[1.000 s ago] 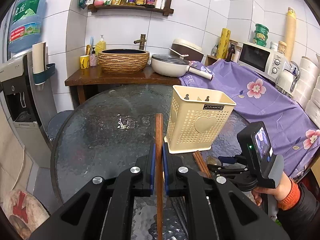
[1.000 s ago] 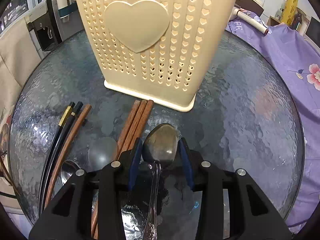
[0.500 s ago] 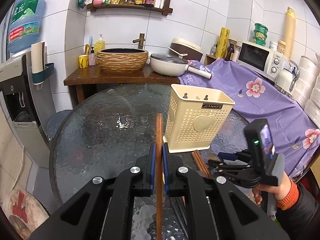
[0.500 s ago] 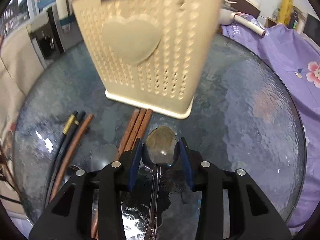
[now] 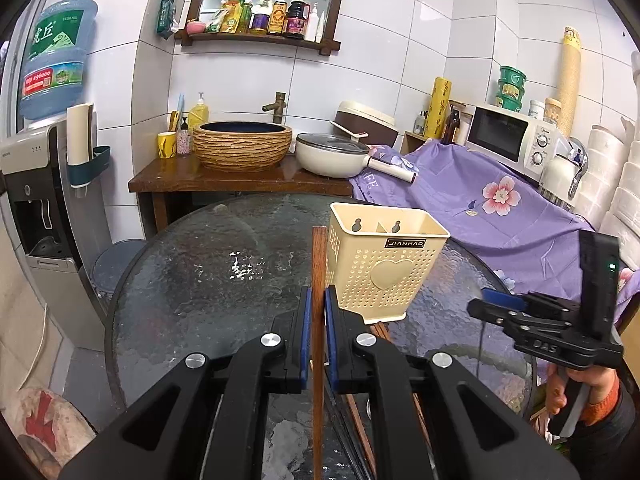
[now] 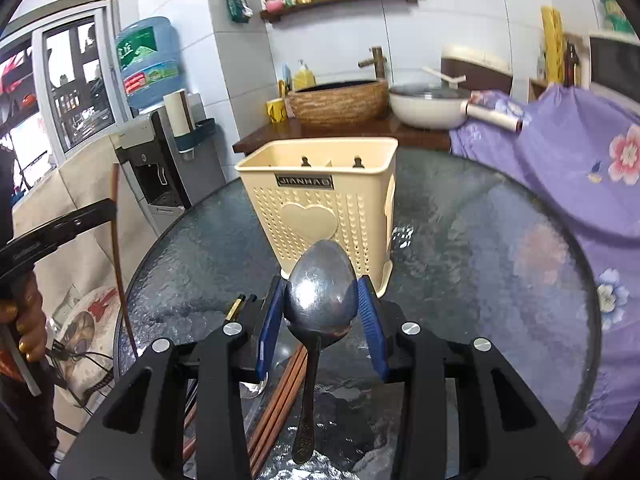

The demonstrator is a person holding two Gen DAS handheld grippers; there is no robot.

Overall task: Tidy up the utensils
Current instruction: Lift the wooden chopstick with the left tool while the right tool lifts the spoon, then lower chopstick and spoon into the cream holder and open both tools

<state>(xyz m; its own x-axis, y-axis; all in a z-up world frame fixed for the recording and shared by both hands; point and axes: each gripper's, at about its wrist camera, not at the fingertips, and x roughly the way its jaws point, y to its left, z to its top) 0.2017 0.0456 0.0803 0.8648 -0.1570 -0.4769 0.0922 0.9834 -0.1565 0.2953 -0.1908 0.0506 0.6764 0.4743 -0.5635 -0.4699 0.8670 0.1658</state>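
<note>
Room: white-tiled kitchen corner with a wooden wall shelf of bottles (image 5: pixel 266 16), a blue water-cooler jug (image 5: pixel 56 56), a woven-pattern basin (image 5: pixel 242 144), a white microwave (image 5: pixel 516 140) and a purple floral cloth (image 5: pixel 480 204).
Desk: round, dark, textured glass top (image 5: pixel 208 280).
Holder: cream perforated plastic utensil holder with a raised heart (image 5: pixel 386 264), standing upright on the desk, with a divider inside and a small label under its rim.
Left claw: the left claw (image 5: pixel 316 320) is closed tight on a single brown wooden chopstick (image 5: pixel 319 280), blue pads against both its sides; the stick points forward, its tip just left of the holder.
Right claw: the right claw (image 6: pixel 322 312) is partly spread, its blue pads pressing either side of the bowl of a metal spoon (image 6: pixel 320 300); the handle hangs down toward the camera, and the bowl is raised in front of the holder's heart face.
Loose utensils: brown wooden chopsticks (image 6: pixel 280 392) lie on the glass below the right claw, with black chopsticks with a gold band (image 6: pixel 236 306) to their left.
</note>
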